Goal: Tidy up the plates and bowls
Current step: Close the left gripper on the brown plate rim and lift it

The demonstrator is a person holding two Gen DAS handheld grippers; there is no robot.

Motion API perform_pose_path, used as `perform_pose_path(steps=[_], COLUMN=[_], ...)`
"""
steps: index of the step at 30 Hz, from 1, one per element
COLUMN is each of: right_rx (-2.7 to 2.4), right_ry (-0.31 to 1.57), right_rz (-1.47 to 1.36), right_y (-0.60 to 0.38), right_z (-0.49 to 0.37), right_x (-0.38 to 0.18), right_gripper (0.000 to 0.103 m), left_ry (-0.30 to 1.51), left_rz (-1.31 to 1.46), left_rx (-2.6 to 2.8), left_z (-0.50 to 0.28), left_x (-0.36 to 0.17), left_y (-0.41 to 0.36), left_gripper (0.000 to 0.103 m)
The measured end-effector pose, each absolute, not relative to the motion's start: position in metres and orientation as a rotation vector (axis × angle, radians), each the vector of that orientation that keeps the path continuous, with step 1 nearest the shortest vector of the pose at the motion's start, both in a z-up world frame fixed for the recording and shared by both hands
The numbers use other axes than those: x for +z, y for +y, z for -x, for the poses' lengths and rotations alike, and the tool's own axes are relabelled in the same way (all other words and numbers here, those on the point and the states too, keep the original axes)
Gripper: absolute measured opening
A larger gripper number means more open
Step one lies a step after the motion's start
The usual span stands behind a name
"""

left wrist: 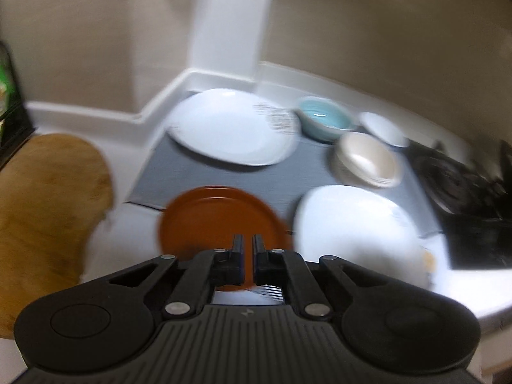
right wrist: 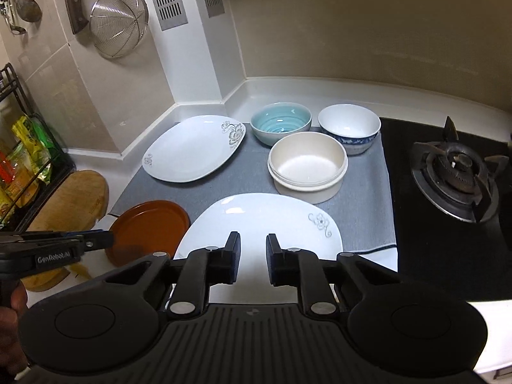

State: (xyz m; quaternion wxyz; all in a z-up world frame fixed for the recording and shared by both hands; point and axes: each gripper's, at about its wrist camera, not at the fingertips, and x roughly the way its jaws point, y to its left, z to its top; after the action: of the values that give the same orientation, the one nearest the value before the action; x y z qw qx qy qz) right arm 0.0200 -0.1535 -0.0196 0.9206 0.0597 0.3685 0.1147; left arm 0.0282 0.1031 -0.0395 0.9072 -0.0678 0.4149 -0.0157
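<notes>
An orange round plate [left wrist: 220,217] [right wrist: 150,227] lies half on the grey mat [right wrist: 368,192] at its front left corner. My left gripper [left wrist: 248,244] [right wrist: 108,240] is shut at that plate's near left rim, and I see nothing clamped between its pads. A white flowered plate [right wrist: 262,217] [left wrist: 352,224] lies at the mat's front. My right gripper [right wrist: 253,249] hovers open over it, touching nothing. Behind are a second white plate [right wrist: 192,150] [left wrist: 233,128], a teal bowl [right wrist: 281,121], a blue-patterned white bowl [right wrist: 348,128] and nested cream bowls [right wrist: 307,166].
A gas stove [right wrist: 457,172] fills the right side beside the mat. A round wooden board [right wrist: 73,198] lies left of the orange plate, with a black wire rack [right wrist: 32,160] of packets beyond it. A strainer [right wrist: 118,22] hangs on the wall. A hand [right wrist: 12,304] holds the left gripper.
</notes>
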Motion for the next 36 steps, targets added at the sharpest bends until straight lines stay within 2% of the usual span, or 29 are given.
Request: perform_pose_path(steps=[7,13,26,28,30,31,33,34,35,36], right_rx=[0.199,0.177,0.229,0.244,0.256,0.261,0.275,0.283,0.291,0.296], right_ry=[0.741,0.755,0.827,0.841,0.856,0.862,0.868,0.87,0.871,0.875], right_rz=[-0.149,-0.192,-0.142,-0.123,-0.109,-0.098,-0.084,-0.079,-0.069,-0.058], right_y=[-0.144,-0.132,-0.075,-0.068,-0.059,-0.055,-0.045,-0.04,-0.036,-0.032], right_z=[-0.037,-0.052,-0.091,-0.098,-0.106,-0.11,-0.117,-0.12,-0.122,-0.125], right_x=[-0.03,-0.037,-0.045,-0.045,-0.046,-0.047,-0.046,-0.045,-0.045,-0.046], right_gripper=[0.02,0.02,0.02,0.02,0.02,0.02,0.02,0.02,0.02,0.02], left_ry=[0.886,0.898,0.951,0.946,0.935,0.933,0.94,0.939,0.941,0.944], left_rz=[0.148,0.068,0.117,0.115,0.111,0.114,0.122,0.124,0.126,0.134], left_rx=[0.057,0.064,-0.017,-0.022,-0.016,-0.016,-0.02,-0.034,-0.054,-0.068], left_z=[-0.056,-0.07,-0.086,-0.086,-0.086,-0.087,-0.09,-0.091,-0.092,-0.092], left_x=[-0.07,-0.079,-0.098,-0.097,-0.097,-0.098,-0.1,-0.101,-0.102,-0.102], left_y=[0.15,0.158,0.176,0.176,0.176,0.176,0.178,0.178,0.179,0.181], left_gripper=[0.004,0.005,0.006,0.01,0.034,0.037,0.035,0.03,0.014,0.01])
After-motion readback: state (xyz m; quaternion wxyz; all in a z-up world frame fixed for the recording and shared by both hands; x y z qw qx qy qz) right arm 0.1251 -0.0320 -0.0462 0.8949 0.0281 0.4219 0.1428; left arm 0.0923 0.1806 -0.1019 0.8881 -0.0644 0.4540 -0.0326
